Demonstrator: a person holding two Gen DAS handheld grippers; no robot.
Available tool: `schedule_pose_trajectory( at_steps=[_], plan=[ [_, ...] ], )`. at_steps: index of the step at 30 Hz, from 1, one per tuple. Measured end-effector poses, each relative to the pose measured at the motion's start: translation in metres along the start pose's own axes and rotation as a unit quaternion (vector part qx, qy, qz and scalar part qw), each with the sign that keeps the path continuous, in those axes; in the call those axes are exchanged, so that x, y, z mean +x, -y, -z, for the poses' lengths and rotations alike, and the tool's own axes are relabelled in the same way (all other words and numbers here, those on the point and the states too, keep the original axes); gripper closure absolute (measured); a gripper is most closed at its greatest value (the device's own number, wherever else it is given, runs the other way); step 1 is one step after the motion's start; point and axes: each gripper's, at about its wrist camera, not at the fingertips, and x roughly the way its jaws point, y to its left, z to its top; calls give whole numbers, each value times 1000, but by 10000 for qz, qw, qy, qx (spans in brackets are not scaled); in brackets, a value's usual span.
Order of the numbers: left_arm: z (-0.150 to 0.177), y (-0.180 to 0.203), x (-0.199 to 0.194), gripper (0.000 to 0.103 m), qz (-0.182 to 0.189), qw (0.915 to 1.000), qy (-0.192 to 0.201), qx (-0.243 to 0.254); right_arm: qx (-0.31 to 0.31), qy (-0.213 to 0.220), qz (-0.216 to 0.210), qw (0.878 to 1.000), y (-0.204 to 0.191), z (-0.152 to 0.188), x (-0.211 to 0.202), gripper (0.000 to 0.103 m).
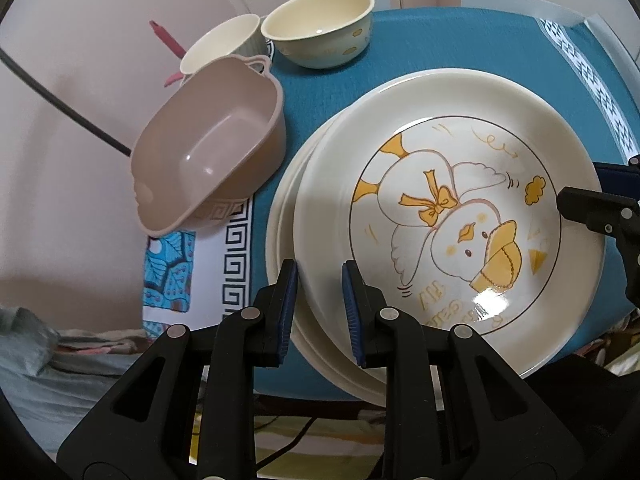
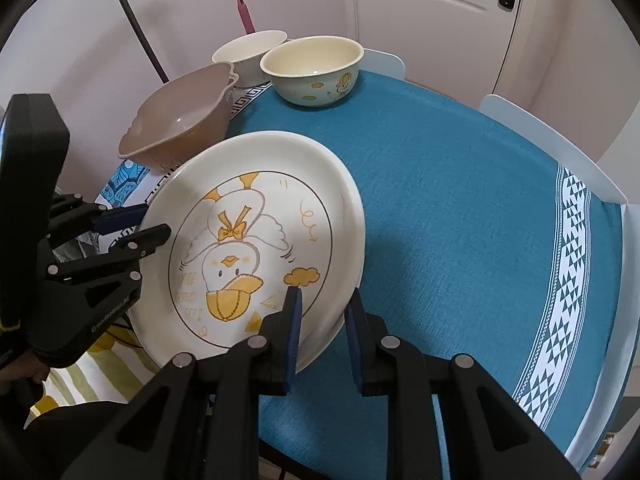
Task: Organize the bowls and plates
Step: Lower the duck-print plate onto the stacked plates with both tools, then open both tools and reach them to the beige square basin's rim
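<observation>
A stack of white plates with a yellow duck drawing on the top plate [image 1: 440, 200] lies at the near edge of the blue tablecloth [image 1: 440, 40]; it also shows in the right wrist view [image 2: 256, 248]. My left gripper [image 1: 320, 276] straddles the stack's left rim, jaws a plate-rim apart. My right gripper [image 2: 324, 300] straddles the right rim the same way; its fingers [image 1: 592, 204] show at the right of the left wrist view. A pink two-handled bowl [image 1: 212, 144], a white ribbed bowl [image 1: 220, 44] and a cream duck bowl [image 1: 320, 24] stand behind.
The round table's blue cloth [image 2: 460, 200] stretches to the right, with a white patterned border [image 2: 572, 264]. White chair backs [image 2: 540, 136] stand behind the table. A door [image 2: 440, 0] and a black cable [image 2: 136, 28] are at the back.
</observation>
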Motion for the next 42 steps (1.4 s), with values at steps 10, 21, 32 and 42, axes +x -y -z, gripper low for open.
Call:
schedule_pose_trajectory(
  at_steps=[10, 21, 32, 42],
  plan=[
    [2, -5, -2, 82, -82, 10000, 20, -54, -53, -88, 33, 9999, -3, 0, 7, 83],
    [-5, -27, -29, 82, 254, 9978, 272, -554, 23, 179, -136, 9997, 3, -8, -13, 83],
    [-17, -101, -85, 0, 288, 9773, 1284, -1663, 28, 1013, -851, 9912, 9, -73, -58, 9],
    [-12, -183, -42, 1, 793, 9603, 1051, -2459, -382, 771, -903, 9922, -39, -145, -23, 8]
  ],
)
